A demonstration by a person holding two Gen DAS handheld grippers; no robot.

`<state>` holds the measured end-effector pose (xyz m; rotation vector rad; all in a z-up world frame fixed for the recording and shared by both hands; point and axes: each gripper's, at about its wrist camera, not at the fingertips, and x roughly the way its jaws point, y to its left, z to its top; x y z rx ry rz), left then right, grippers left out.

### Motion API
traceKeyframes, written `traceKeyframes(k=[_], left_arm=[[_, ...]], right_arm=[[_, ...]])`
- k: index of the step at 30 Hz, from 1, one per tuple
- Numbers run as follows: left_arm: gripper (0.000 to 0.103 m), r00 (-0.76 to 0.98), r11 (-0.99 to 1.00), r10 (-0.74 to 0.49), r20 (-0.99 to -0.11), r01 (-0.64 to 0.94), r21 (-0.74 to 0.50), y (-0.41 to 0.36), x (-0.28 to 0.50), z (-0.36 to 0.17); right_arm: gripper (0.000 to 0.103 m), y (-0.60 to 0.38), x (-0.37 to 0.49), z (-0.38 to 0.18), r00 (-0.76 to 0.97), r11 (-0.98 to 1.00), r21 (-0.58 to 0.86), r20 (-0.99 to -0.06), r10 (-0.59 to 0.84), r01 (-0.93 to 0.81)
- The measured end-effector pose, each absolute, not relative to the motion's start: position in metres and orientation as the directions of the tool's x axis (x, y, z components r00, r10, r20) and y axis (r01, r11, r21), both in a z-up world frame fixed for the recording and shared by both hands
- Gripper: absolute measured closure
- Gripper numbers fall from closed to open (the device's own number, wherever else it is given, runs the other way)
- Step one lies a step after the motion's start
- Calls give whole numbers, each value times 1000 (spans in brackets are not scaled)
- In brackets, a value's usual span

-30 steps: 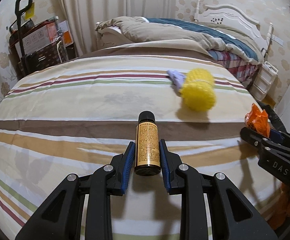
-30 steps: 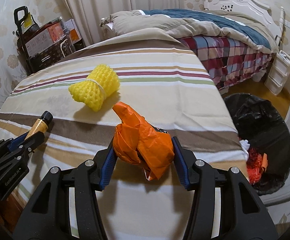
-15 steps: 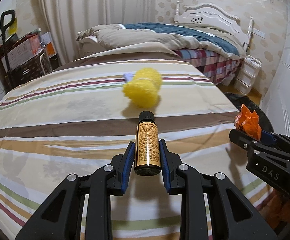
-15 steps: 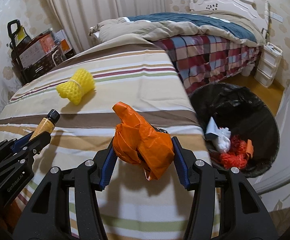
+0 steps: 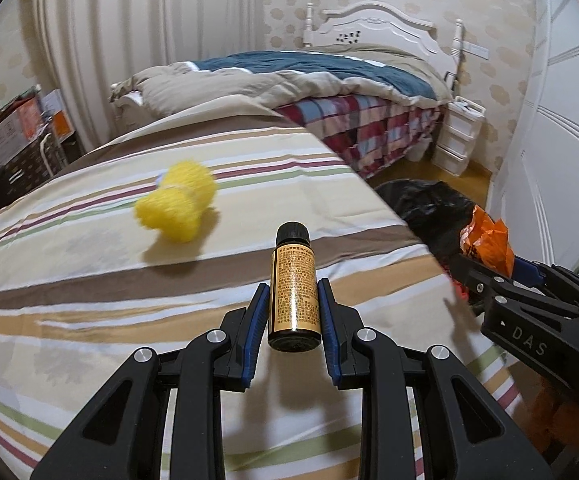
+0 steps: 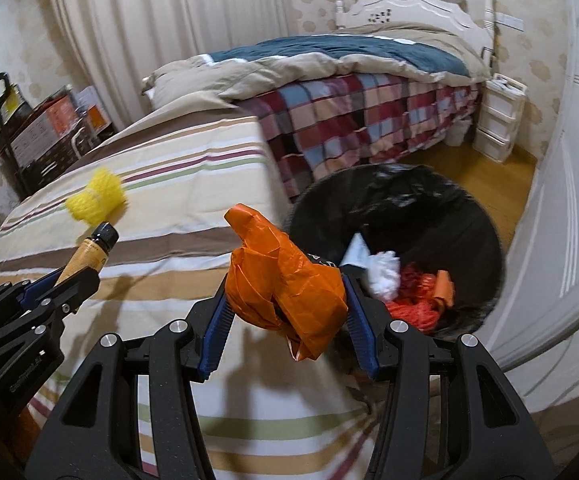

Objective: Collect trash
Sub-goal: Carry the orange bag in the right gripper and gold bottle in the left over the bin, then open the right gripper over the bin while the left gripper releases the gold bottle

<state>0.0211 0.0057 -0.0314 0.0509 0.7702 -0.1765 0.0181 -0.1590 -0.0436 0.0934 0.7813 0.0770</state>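
My left gripper [image 5: 292, 312] is shut on a small gold bottle [image 5: 292, 284] with a black cap, held above the striped bedspread [image 5: 89, 280]. My right gripper [image 6: 287, 312] is shut on a crumpled orange plastic bag [image 6: 285, 276], held over the bed's right edge beside the black-lined trash bin [image 6: 401, 200]. The bin holds white and orange trash [image 6: 405, 280]. A yellow foam net [image 5: 177, 204] lies on the bedspread; it also shows in the right wrist view [image 6: 95, 196]. The bottle also shows in the right wrist view [image 6: 89, 254] and the bag in the left wrist view [image 5: 487, 240].
A second bed with a plaid cover [image 6: 369, 112] and rumpled quilt stands behind. A white drawer unit [image 6: 497, 124] sits by the headboard. A cart with boxes [image 6: 41, 132] stands at the left wall. A white door [image 6: 569, 200] is at the right.
Both grippers have swung to the right with their loads. The trash bin has come closer, now just ahead of the right gripper. The yellow net has shifted left in both views.
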Motion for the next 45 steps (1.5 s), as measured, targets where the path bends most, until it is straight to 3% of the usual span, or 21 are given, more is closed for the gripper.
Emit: traceKeyframes(k=[17, 40, 43, 45], left_arm=[[76, 711, 954, -232, -664, 298, -14, -72, 69, -17], [75, 672, 946, -208, -711, 323, 28, -134, 120, -39], [58, 670, 948, -203, -714, 317, 28, -134, 121, -40], [46, 678, 951, -205, -706, 307, 18, -131, 122, -38]], right_arm=[[52, -229, 57, -38, 731, 990, 89, -682, -17, 107], [50, -284, 102, -69, 683, 971, 101, -726, -77, 217], [37, -286, 102, -70, 685, 970, 97, -723, -85, 223], [37, -287, 100, -69, 687, 969, 92, -721, -93, 229]])
